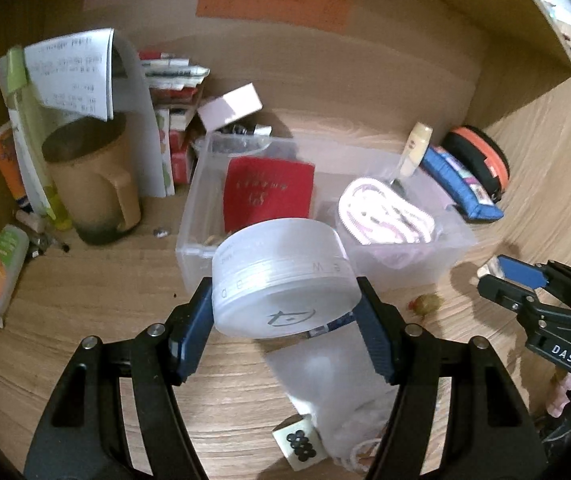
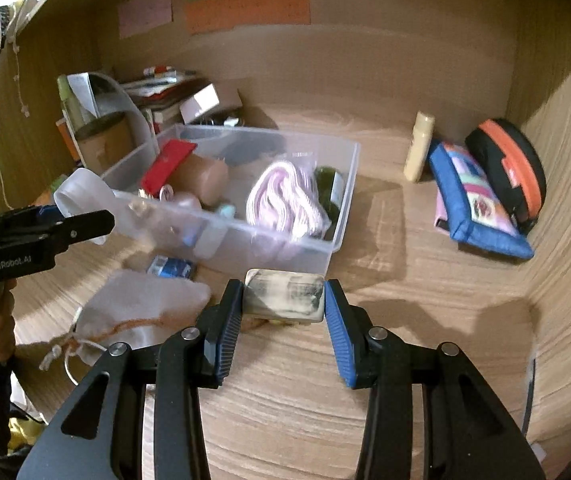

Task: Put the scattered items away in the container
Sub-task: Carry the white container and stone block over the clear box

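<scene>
The left tongs (image 1: pixel 285 320) sit low in the centre of the left wrist view, their blue pads clamped on a frosted white round plastic jar (image 1: pixel 283 278) held tilted just in front of the clear rectangular plastic container (image 1: pixel 413 268); the letters "e w" and a printed emblem show on the jar. The right tongs (image 2: pixel 284 308) reach forward at the lower centre of the right wrist view, closed on a pale rectangular tile with smudged dark markings (image 2: pixel 283 296), close to the container's near wall above the wooden surface (image 2: pixel 425 300). "DAS" is printed on the right tool, "GenRobot.AI" on the left. A red booklet (image 1: pixel 267 194) and a pink-and-white striped bundle (image 1: pixel 385 212) lie inside the container.
</scene>
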### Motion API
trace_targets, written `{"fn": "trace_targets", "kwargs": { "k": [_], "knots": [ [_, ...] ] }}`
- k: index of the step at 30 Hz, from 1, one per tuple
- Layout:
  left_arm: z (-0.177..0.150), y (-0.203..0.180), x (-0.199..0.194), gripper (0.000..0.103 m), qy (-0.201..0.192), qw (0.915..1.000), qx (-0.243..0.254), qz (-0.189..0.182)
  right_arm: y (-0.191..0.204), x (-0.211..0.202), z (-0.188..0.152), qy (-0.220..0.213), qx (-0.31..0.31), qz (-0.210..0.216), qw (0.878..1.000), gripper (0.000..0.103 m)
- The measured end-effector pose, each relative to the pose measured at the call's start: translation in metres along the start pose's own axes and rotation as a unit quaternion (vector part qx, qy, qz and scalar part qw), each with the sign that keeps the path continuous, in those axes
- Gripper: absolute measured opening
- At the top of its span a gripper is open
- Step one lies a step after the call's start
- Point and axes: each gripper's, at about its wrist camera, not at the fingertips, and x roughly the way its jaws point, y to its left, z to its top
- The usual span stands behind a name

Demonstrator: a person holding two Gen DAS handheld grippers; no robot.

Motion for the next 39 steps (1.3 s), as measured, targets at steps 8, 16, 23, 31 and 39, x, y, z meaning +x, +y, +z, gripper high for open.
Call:
{"fn": "trace_targets", "kwargs": {
  "k": [8, 16, 23, 31, 39],
  "knots": [
    [0.017, -0.005, -0.012, 0.067, -0.029, 0.9996, 0.002, -0.002, -0.002, -0.013, 0.024, -0.037, -0.014, -0.011, 0.999, 0.037],
    [0.036, -0.002, -0.019, 0.067, -0.053, 0.9986, -0.004, 0.000, -0.003, -0.015, 0.047, -0.067, -0.018, -0.007, 0.998, 0.037],
    [0.055, 0.002, -0.009, 0.067, -0.053, 0.9985, -0.008, -0.002, -0.001, 0.000, 0.054, -0.060, -0.015, 0.007, 0.998, 0.037],
    [0.061, 0.004, 0.026, 0.067, -0.017, 0.9998, -0.008, -0.002, -0.005, 0.028, 0.056, -0.032, -0.008, 0.021, 0.999, 0.037],
    [0.052, 0.019, 0.047, 0.067, 0.008, 0.9997, -0.019, 0.009, 0.000, 0.068, 0.056, 0.008, -0.018, 0.025, 0.999, 0.037]
  ]
}}
